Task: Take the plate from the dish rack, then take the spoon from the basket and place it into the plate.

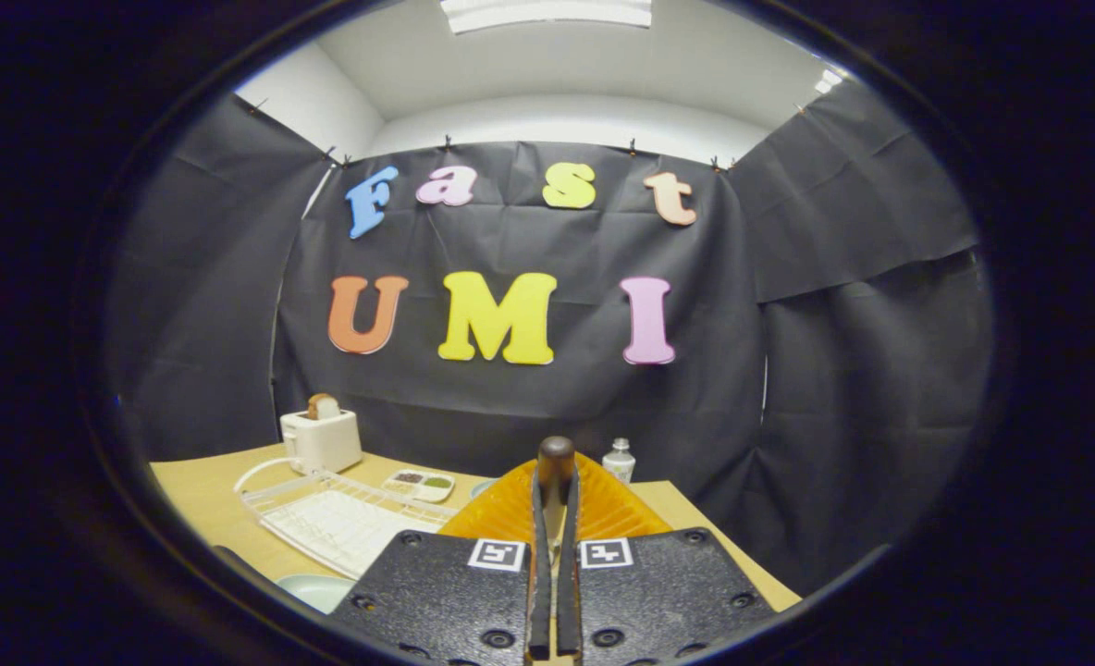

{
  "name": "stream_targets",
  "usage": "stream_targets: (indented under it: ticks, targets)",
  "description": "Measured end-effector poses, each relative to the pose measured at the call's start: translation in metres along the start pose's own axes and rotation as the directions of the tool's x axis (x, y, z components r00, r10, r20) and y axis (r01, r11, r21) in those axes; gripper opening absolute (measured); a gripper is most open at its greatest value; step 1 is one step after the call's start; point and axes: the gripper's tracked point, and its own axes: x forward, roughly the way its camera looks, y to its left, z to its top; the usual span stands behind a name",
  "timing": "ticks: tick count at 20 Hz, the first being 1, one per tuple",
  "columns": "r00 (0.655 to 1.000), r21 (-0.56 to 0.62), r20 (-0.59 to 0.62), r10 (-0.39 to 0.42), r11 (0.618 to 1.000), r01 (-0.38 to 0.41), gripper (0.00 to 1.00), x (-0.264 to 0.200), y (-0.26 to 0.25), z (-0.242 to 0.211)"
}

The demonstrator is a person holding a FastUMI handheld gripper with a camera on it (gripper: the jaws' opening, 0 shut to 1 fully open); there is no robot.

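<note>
My gripper is shut on the spoon, which stands up between the two fingers. Its dark rounded end pokes out above the fingertips, and a strip of pale wood shows in the narrow gap. Right behind the fingers sits the orange ribbed basket, close under the spoon. A pale green plate lies on the table to the lower left of the fingers, partly hidden by the gripper body. The white dish rack stands left of the basket, with nothing in it.
A white toaster with a slice of bread stands behind the rack. A small divided dish lies between rack and basket, and a small bottle stands beyond the basket. The wooden table ends close to the right of the basket.
</note>
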Motion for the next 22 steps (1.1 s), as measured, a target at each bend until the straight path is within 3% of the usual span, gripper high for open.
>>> stream_targets:
  ticks: [9,17,22]
  targets:
    - [0.975,0.062,-0.09,0.205,0.978,-0.2,0.08,-0.052,0.088,-0.037]
    - [0.943,0.148,-0.186,0.275,0.957,-0.25,0.08,-0.059,0.129,-0.106]
    - [0.904,0.25,-0.257,0.341,0.927,-0.279,0.08,-0.058,0.156,-0.154]
